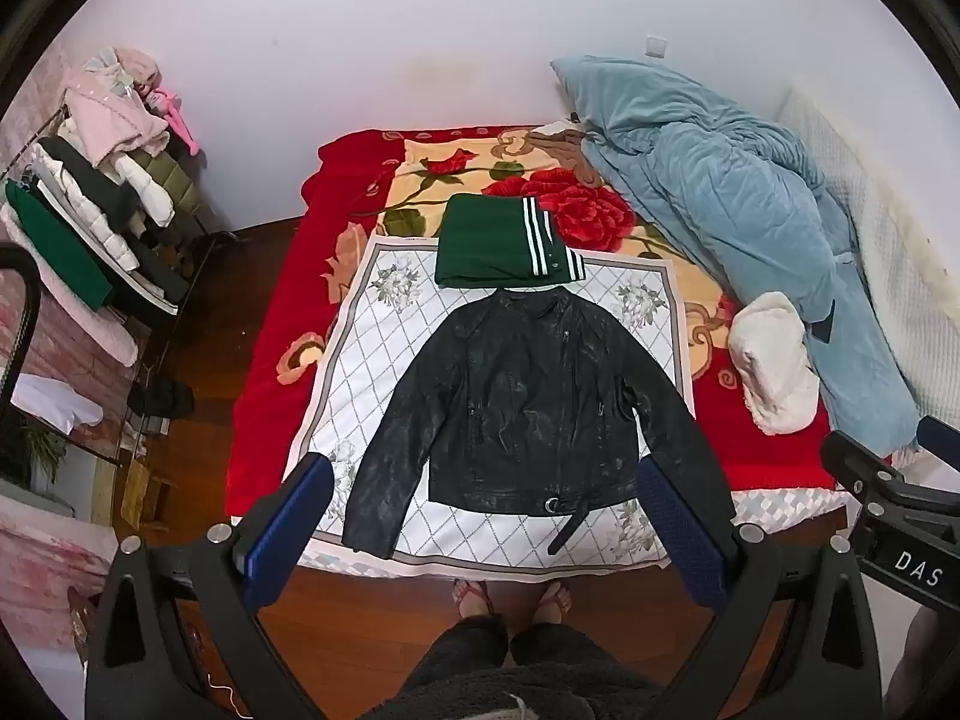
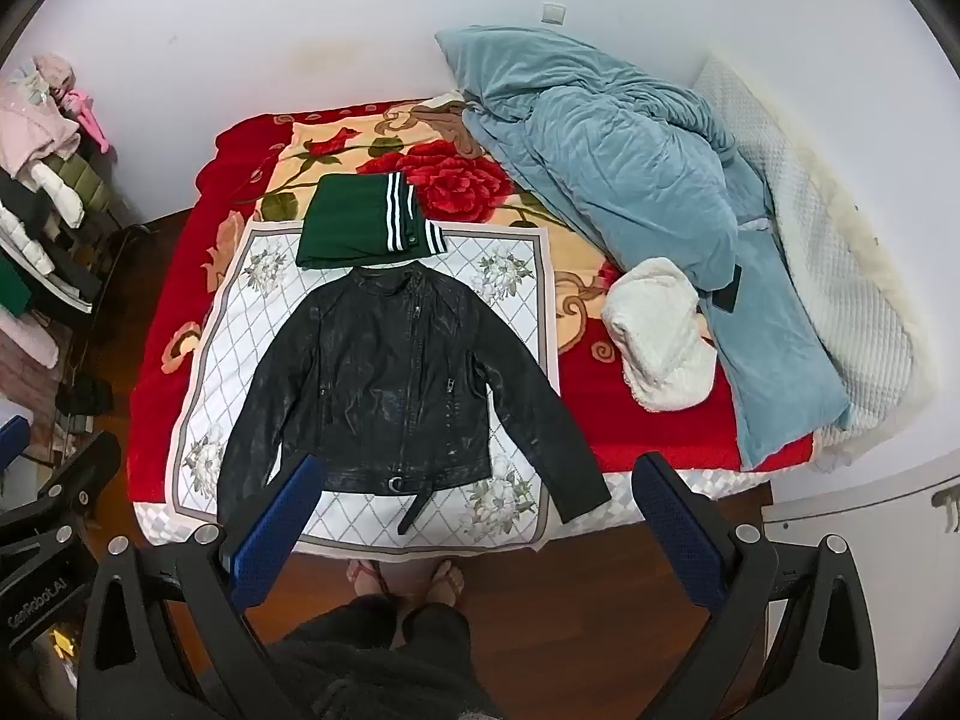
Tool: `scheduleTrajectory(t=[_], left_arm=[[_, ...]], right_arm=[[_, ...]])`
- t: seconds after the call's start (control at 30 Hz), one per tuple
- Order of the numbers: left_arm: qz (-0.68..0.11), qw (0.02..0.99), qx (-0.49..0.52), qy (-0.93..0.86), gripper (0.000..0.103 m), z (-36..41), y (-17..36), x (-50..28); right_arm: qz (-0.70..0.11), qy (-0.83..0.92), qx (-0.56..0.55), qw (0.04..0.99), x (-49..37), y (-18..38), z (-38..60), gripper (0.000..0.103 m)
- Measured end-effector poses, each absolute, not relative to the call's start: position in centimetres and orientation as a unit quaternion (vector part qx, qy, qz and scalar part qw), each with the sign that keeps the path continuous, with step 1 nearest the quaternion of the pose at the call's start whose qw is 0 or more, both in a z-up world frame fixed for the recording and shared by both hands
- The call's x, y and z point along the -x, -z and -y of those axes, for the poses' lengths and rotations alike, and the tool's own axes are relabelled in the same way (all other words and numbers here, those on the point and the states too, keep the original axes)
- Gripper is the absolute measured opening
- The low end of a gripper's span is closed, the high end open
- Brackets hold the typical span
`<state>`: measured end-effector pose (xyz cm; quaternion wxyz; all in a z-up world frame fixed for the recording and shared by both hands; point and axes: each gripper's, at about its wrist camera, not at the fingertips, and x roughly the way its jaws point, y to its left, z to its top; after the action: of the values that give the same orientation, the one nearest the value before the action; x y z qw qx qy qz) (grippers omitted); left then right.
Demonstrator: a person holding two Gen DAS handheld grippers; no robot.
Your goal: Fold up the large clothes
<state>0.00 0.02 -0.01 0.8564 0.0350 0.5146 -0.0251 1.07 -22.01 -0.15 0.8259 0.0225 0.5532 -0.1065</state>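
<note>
Both tools are hanging up in the air over the near edge of the bed, not touching anything: the left tool (image 1: 486, 516) is sitting with its blue pads spread wide and nothing between them, and the right tool (image 2: 474, 510) is doing the same, wide apart and empty-handed. Right below them the black leather jacket (image 1: 522, 402) is lying flat and face up on a white quilted mat (image 1: 384, 324) with a diamond pattern and flower corners, collar pointing to the far edge of the bed, hem and dangling belt strap toward the near edge, both sleeves angling out and down, with the right-hand cuff running off the mat. Just past the collar, a folded green garment (image 1: 498, 246) with white stripes is sitting on the mat's far edge, touching or nearly touching the jacket. Under all that a red floral blanket (image 1: 270, 324) is covering the bed. Toward the bed's right side a white fluffy bundle (image 1: 774, 366) is resting next to a rumpled light blue duvet (image 1: 720, 192) that's running along the wall. Off the left edge, a rack piled with clothes (image 1: 102, 192) is standing on the wood floor (image 1: 372, 618), and the person's sandaled feet (image 1: 510, 597) are showing at the foot of the bed.
</note>
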Motion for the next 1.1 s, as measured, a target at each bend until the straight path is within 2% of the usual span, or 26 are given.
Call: scheduleTrajectory(t=[0.8,1.1], left_arm=[[-0.509,0.86,-0.034,0.025,0.103,0.1,0.2,-0.2],[-0.507,0.861,-0.034,0.025,0.103,0.9,-1.2,-1.6]], right_arm=[[-0.552,0.106,-0.021,0.827,-1.0,0.0,22.1,0.103],[-0.551,0.106,-0.02,0.828,-0.5,-0.5,21.3,0.103]])
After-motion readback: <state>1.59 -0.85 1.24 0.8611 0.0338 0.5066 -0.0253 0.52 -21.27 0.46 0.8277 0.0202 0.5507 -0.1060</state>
